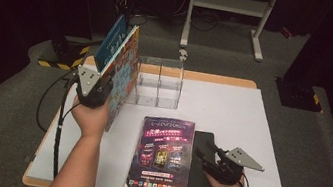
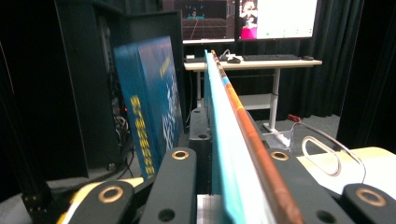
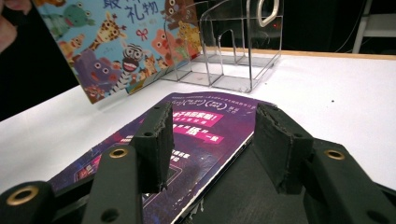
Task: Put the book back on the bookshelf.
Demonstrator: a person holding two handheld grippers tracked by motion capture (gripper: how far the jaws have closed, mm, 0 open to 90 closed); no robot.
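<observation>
My left gripper (image 1: 103, 87) is shut on the lower edge of a picture book (image 1: 125, 74) with cartoon animals on its cover, holding it upright at the table's left side. In the left gripper view that book (image 2: 236, 140) runs edge-on between the jaws. A purple magazine (image 1: 162, 156) lies flat near the front edge, partly over a black book (image 1: 202, 172). My right gripper (image 1: 206, 154) hovers low over the black book (image 3: 252, 186) and the magazine (image 3: 201, 121), open with nothing between its pads.
A clear acrylic file holder (image 1: 158, 83) with dividers stands at the back centre, just right of the picture book. A blue book (image 1: 112, 39) stands upright behind the held one. White table surface (image 1: 233, 109) stretches to the right.
</observation>
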